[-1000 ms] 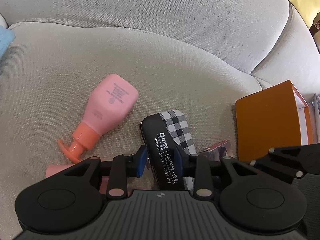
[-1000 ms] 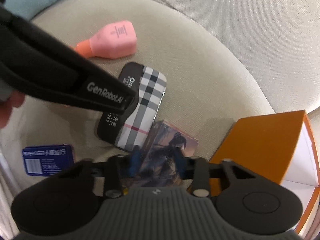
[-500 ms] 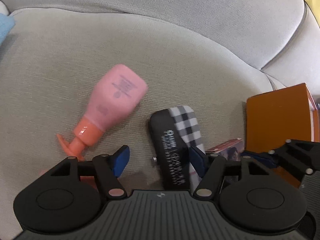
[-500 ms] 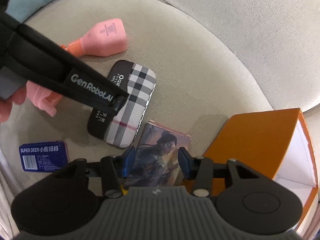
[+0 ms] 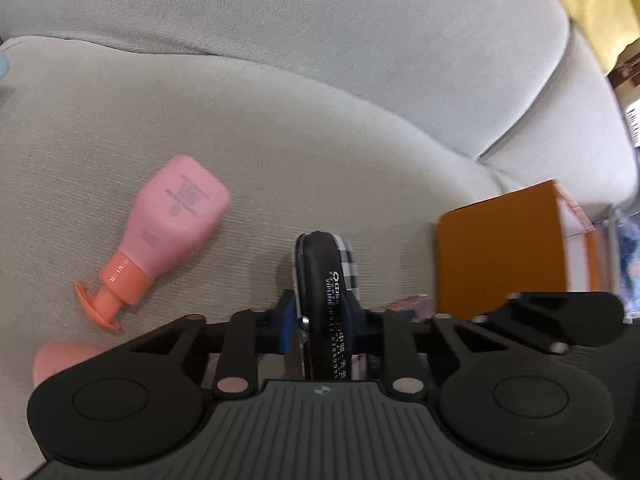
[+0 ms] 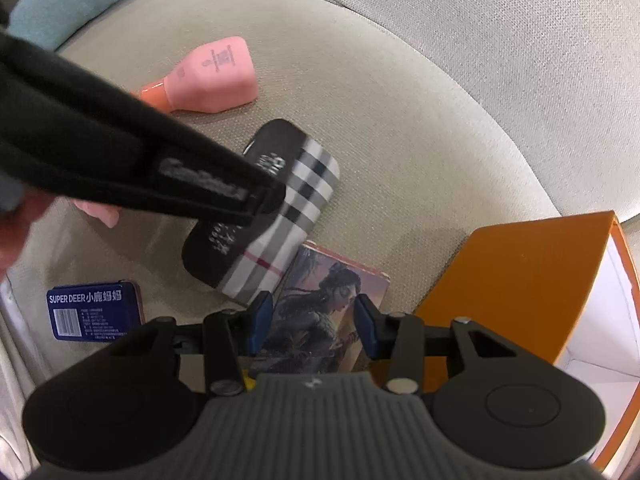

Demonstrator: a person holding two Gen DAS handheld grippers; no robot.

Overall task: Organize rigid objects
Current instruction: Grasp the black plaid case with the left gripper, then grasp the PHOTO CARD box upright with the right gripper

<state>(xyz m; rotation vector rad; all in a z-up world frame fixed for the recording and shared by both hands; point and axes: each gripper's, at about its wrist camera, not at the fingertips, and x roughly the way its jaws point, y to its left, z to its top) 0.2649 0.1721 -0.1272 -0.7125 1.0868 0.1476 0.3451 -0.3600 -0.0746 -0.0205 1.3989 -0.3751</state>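
Left wrist view
Left gripper: we clamp the case across its narrow sides; it stands on edge between the fingers.
Case axis: we see it run straight ahead, away from us.
Box: it lies ahead to our right, near; this is the direction we judge the next move takes.
Bottle: pink smooth plastic with an orange pump, it lies flat on the woven sofa to our left.

Right wrist view
Right gripper: our jaws stand apart around the card pack, not gripping.
Case: black hard shell, plaid flap.
Box: orange card, white inside, open, just right of the pack.
Tin: blue, flat, at our left.
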